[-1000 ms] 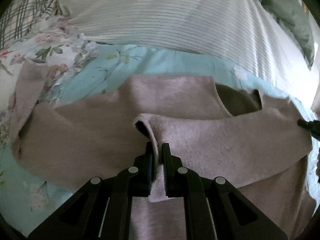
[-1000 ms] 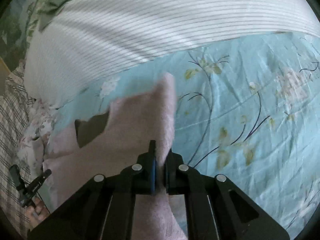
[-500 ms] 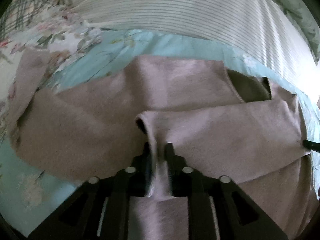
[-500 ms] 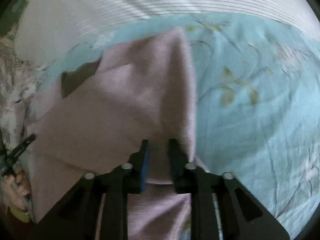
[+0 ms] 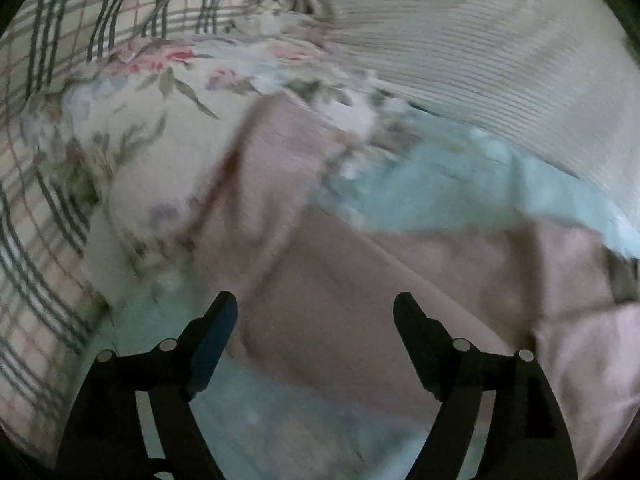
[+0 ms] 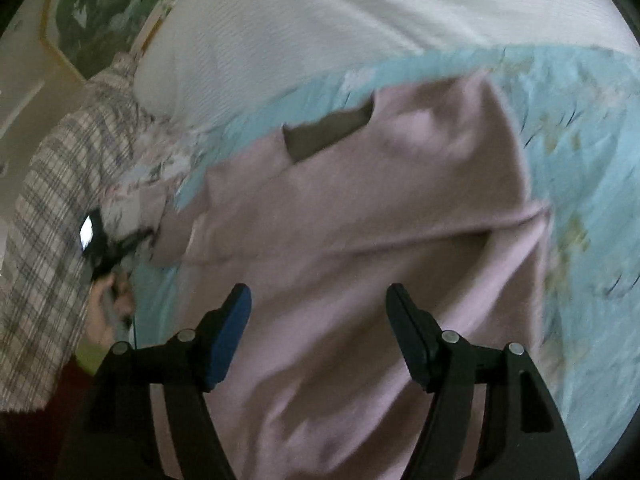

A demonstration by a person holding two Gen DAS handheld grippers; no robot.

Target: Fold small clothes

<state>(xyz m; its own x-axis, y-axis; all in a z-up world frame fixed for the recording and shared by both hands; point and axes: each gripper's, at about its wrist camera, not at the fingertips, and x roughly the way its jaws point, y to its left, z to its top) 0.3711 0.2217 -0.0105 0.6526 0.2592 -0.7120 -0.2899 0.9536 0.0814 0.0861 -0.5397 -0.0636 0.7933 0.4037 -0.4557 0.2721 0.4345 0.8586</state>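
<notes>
A pale pink fleece top point(image 6: 360, 216) lies flat on the light-blue floral bedsheet point(image 6: 592, 152), one sleeve folded across its body, its dark neck opening point(image 6: 328, 136) toward the pillows. In the left wrist view the top point(image 5: 360, 300) shows with its other sleeve point(image 5: 268, 176) stretched up onto a floral pillow. My left gripper point(image 5: 314, 312) is open and empty above the top's left part. My right gripper point(image 6: 318, 304) is open and empty above the top's lower body. Both views are blurred.
A white ribbed pillow point(image 5: 480, 64) lies along the head of the bed. A floral pillow point(image 5: 160, 120) and a plaid cloth point(image 5: 80, 20) lie at the left. The left gripper and the hand holding it point(image 6: 104, 280) show at the right wrist view's left edge.
Both grippers have let go of the pink top and opened wide. The folded sleeve now lies across the body. The left view has swung left toward the other sleeve.
</notes>
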